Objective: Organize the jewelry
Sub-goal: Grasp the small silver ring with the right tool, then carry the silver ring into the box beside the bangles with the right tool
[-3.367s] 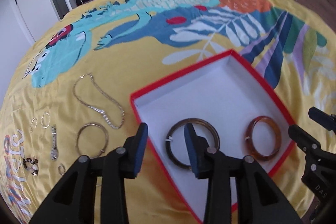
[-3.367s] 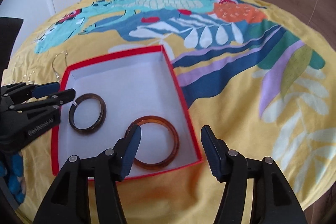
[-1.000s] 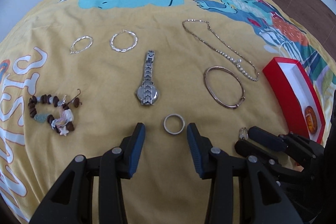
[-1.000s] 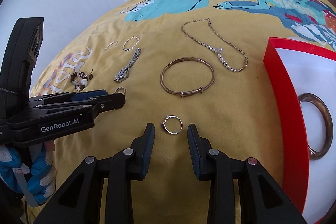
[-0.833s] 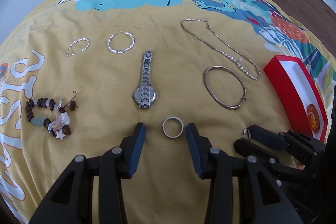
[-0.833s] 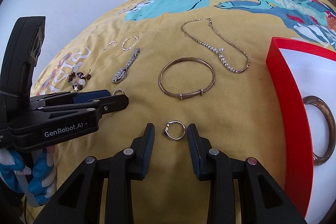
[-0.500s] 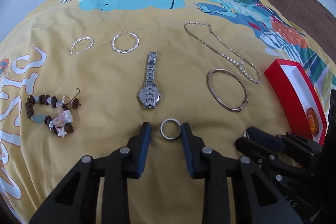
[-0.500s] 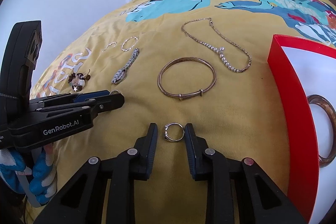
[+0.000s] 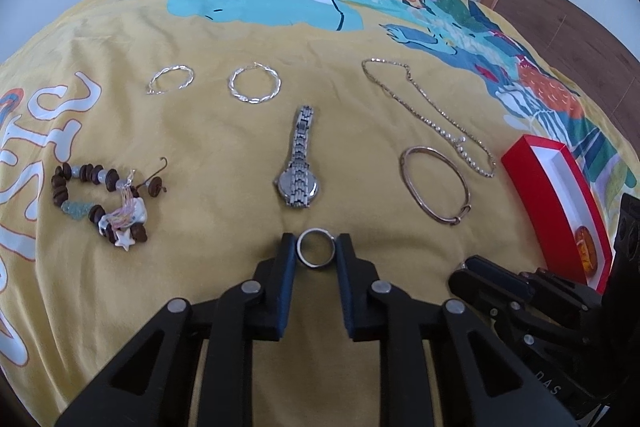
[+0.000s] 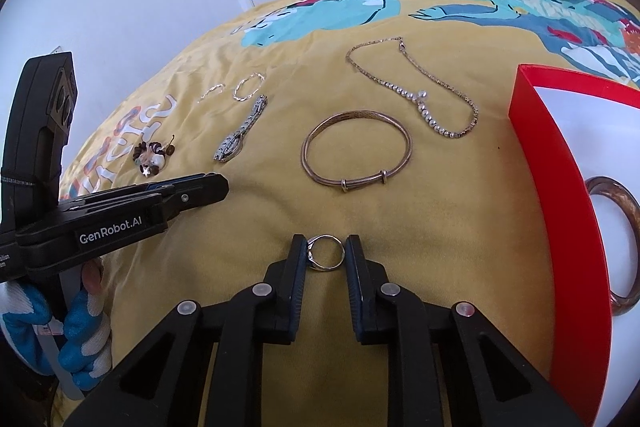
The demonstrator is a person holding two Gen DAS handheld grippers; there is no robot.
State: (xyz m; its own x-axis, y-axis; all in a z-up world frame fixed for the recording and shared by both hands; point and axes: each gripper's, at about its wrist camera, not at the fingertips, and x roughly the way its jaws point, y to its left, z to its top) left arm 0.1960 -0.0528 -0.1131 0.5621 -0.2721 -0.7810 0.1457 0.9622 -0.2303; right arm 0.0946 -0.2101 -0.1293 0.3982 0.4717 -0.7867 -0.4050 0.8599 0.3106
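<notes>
A plain silver ring [image 9: 315, 265] lies on the yellow bedspread between my left gripper's [image 9: 316, 253] blue pads. Its jaws are closing and both pads touch the band. A silver ring with a dark setting [image 10: 325, 268] sits between my right gripper's [image 10: 326, 253] pads. Those jaws are closing too and meet the ring's sides. The two grippers are side by side, the left gripper [image 10: 216, 187] showing at the left of the right wrist view. The red box [image 10: 560, 195] with a white inside is to the right. It holds a brown bangle [image 10: 624, 195] and an amber bangle [image 9: 586, 251].
On the bedspread beyond the rings lie a silver watch [image 9: 298, 179], a gold bangle [image 9: 434, 183], a chain necklace [image 9: 436, 115], two twisted hoop earrings [image 9: 255, 83] and a beaded bracelet [image 9: 100, 203]. A gloved hand [image 10: 80, 327] holds the left gripper. An open wardrobe stands behind the bed.
Both grippers left the red box and came over to the rings. In the last second both pairs of jaws narrowed onto their rings, the left one much more.
</notes>
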